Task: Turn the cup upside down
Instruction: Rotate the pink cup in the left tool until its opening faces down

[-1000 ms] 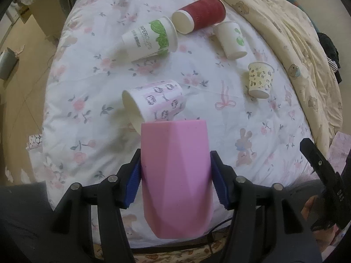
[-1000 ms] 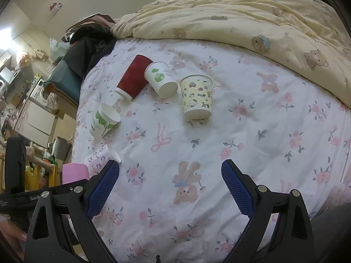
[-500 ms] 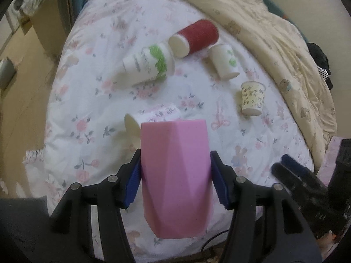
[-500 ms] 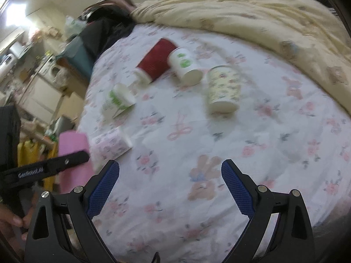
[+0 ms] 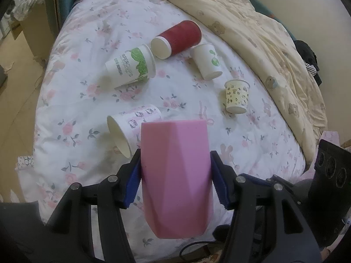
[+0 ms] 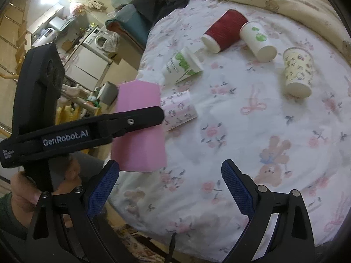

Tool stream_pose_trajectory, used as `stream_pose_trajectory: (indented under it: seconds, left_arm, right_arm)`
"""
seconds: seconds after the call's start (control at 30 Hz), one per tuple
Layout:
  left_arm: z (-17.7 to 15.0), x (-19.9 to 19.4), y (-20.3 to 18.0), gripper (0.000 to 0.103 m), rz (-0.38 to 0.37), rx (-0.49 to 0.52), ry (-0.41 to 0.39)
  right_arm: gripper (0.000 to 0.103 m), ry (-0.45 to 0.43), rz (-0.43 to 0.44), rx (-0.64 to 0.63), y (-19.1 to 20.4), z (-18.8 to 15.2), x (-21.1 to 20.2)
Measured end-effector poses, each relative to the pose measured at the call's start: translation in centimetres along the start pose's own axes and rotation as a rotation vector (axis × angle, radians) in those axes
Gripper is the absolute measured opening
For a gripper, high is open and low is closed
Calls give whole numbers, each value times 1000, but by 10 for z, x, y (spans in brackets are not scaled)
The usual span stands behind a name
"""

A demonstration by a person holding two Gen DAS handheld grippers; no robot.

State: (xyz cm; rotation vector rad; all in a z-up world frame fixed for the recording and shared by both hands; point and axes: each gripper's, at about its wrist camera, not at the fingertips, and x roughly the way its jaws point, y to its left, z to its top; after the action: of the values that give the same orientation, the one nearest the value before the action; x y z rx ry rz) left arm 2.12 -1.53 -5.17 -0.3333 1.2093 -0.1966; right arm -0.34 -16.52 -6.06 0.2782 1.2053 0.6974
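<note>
My left gripper [image 5: 175,179] is shut on a pink faceted cup [image 5: 175,175], held above the near edge of the bed. The cup also shows in the right wrist view [image 6: 139,129], clamped by the left gripper's black finger [image 6: 136,120]. My right gripper [image 6: 170,184] is open and empty, just to the right of the pink cup, above the flowered sheet [image 6: 252,142].
Several paper cups are on the bed: a pink-patterned one on its side [image 5: 133,129], a green-leaf one [image 5: 131,65], a red ribbed one [image 5: 177,38], a white green-dot one [image 5: 207,60] and a yellow cartoon one [image 5: 237,95]. A cream quilt [image 5: 252,32] lies at the right.
My left gripper has lifted the pink cup higher and drawn back from the bed. My right gripper has swung left and closer, so the pink cup and left gripper now fill its left side.
</note>
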Motion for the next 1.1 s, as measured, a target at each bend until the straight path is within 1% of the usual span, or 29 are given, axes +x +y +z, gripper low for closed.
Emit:
stream_pose_trajectory:
  seconds: [0.07, 0.23, 0.5, 0.67, 0.83, 0.87, 0.97, 1.03, 1.1]
  left_arm:
    - [-1, 1, -2, 54, -20, 1, 12]
    - [-3, 1, -7, 54, -25, 16, 18]
    - [-3, -1, -8, 54, -32, 23, 10]
    - [-2, -3, -8, 53, -57, 15, 20]
    - [-2, -7, -12, 53, -50, 38, 11]
    - [-1, -8, -11, 53, -38, 39, 8]
    - [4, -11, -9, 53, 7, 42, -4]
    - [8, -11, -9, 53, 33, 41, -5]
    - [13, -6, -12, 53, 63, 52, 11]
  right_arm:
    - [97, 5, 10, 11, -1, 1, 3]
    - [97, 48, 52, 83, -14, 2, 12]
    - [97, 74, -36, 106, -25, -1, 16]
    - [97, 66, -103, 111, -31, 0, 16]
    - [97, 57, -115, 123, -36, 1, 12]
    - [97, 53, -120, 123, -36, 1, 11]
    - [97, -27, -142, 168, -44, 3, -10]
    - [97, -112, -171, 213, -52, 4, -30]
    - [97, -212, -232, 238, -58, 4, -55]
